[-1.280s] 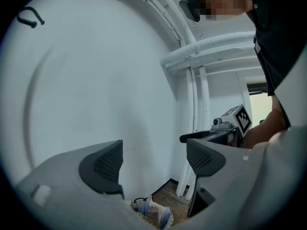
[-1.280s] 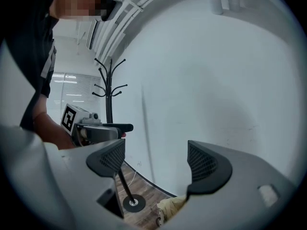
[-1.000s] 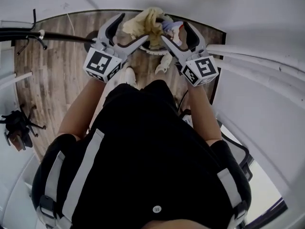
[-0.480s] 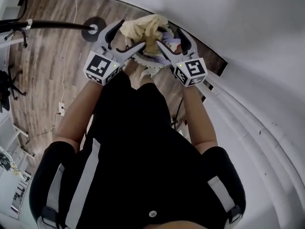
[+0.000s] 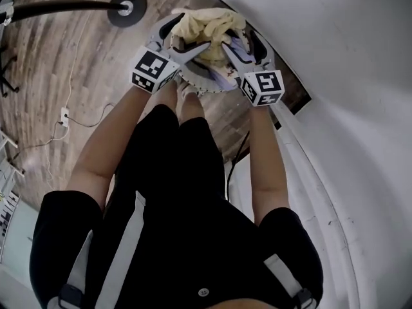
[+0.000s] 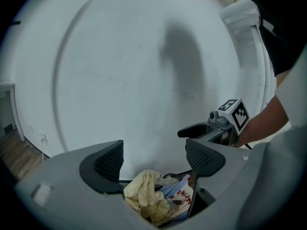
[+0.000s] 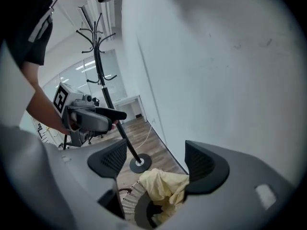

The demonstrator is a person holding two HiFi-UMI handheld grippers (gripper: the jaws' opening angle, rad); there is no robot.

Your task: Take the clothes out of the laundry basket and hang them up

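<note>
Clothes, one with unreadable red print, fill the laundry basket; left gripper and right gripper, gaping and empty, have dropped closer above.

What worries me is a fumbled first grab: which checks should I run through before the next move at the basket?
1. Jaws of the left gripper apart, gripping nothing: ok.
2. Jaws of the right gripper apart, gripping nothing: ok.
3. The laundry basket lies below both grippers: ok.
4. The yellow garment sits on top of the pile, uncovered: ok.
5. The yellow garment is free of the other clothes beside and under it: cannot tell.
6. The coat rack stands on the floor close to the basket: ok.
</note>
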